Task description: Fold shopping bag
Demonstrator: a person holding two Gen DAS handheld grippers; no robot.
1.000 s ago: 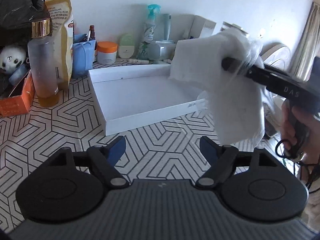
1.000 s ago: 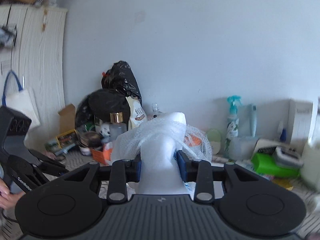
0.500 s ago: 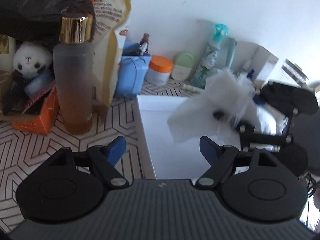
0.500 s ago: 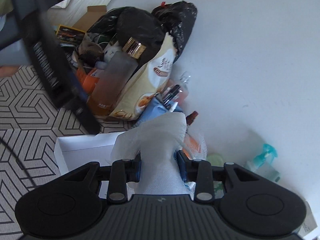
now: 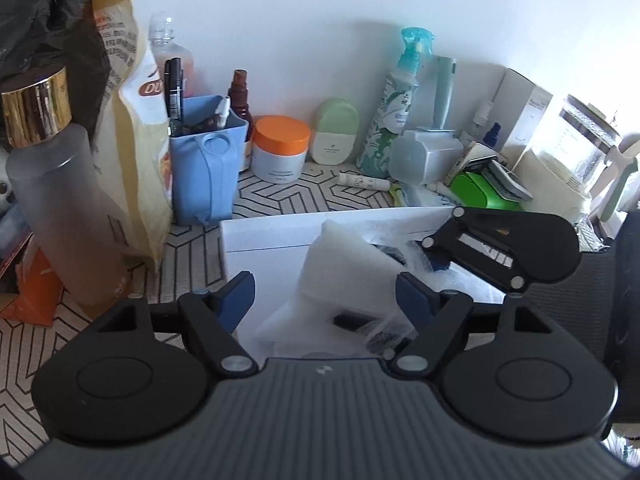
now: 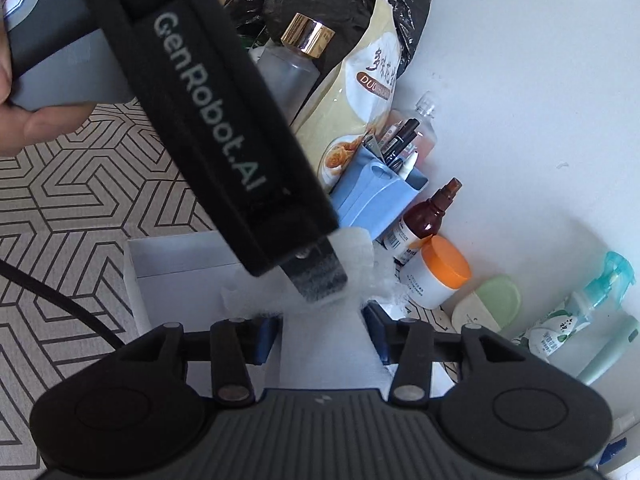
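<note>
Your right claw (image 6: 323,334) has the folded white bag (image 6: 326,356) between its blue pads, and its jaws are opening now. The pads stand close at both sides of the bag, so I cannot tell if they press it or have let it go.

The bag reaches forward from this claw, its long side along the fingers, and it hangs over the white box (image 6: 168,258) directly ahead and below.

Your left claw (image 5: 325,294) is wide open and holds nothing, though it is closing a little. It comes from the side, and one finger (image 6: 320,276) is right against the far end of the bag. So your left claw is the nearer one for that free end, I think.
</note>
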